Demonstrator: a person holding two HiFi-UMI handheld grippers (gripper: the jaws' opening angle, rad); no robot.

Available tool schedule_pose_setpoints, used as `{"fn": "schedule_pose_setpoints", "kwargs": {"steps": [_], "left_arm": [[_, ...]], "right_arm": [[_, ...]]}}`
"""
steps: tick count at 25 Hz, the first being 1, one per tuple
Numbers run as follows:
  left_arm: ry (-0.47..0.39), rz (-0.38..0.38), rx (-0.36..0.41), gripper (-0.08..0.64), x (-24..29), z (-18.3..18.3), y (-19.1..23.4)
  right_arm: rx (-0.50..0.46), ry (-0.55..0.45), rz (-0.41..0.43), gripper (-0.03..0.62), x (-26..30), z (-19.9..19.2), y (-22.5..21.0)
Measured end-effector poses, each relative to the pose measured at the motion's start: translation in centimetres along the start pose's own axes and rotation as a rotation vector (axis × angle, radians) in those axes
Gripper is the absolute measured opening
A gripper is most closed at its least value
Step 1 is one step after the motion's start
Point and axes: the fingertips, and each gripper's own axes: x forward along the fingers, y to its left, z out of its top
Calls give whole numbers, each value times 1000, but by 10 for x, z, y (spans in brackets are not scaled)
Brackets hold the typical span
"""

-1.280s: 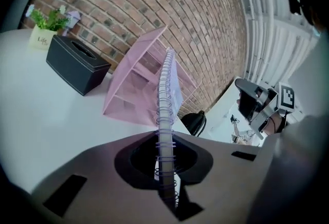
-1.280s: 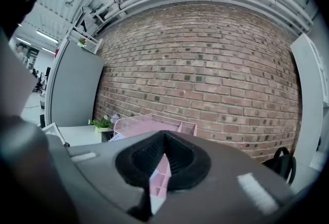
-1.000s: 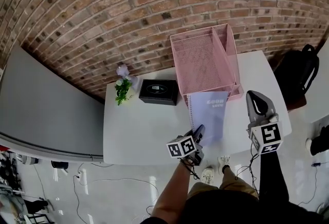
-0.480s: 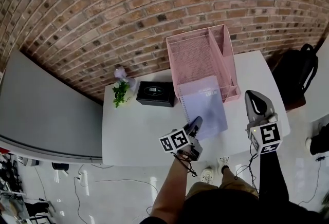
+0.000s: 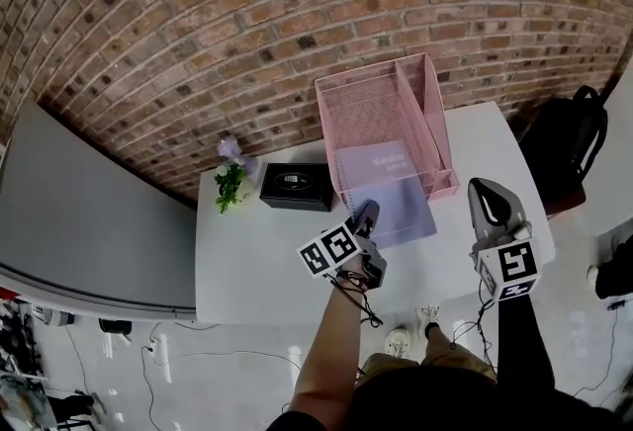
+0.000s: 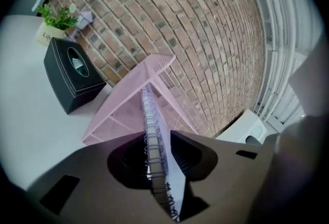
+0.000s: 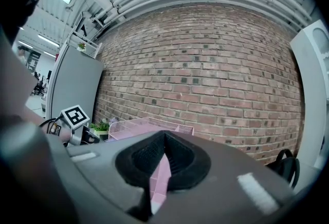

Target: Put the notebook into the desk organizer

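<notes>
Half of the lilac spiral-bound notebook is laid in the pink wire-mesh desk organizer, so, with the left gripper opening its jaws around the wire edge and the right gripper shut empty, it should be nudged straight in.

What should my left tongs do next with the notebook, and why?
Probably finish letting go and draw back. The left tongs are opening round the spiral edge of the notebook, which already lies partly inside the pink organizer, its near end out on the table.
</notes>
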Motion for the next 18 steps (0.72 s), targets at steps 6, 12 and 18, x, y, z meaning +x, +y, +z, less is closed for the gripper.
{"fn": "schedule_pose_setpoints", "kwargs": {"steps": [6, 12, 18], "left_arm": [[-41, 124, 27, 218, 12, 13, 11], [-30, 306, 203, 307, 1, 14, 31], [-9, 312, 283, 325, -5, 10, 35]], "right_arm": [[1, 1, 17, 0, 2, -2, 9], [0, -11, 27, 0, 4, 3, 13], [-15, -12, 47, 0, 7, 5, 20]]}}
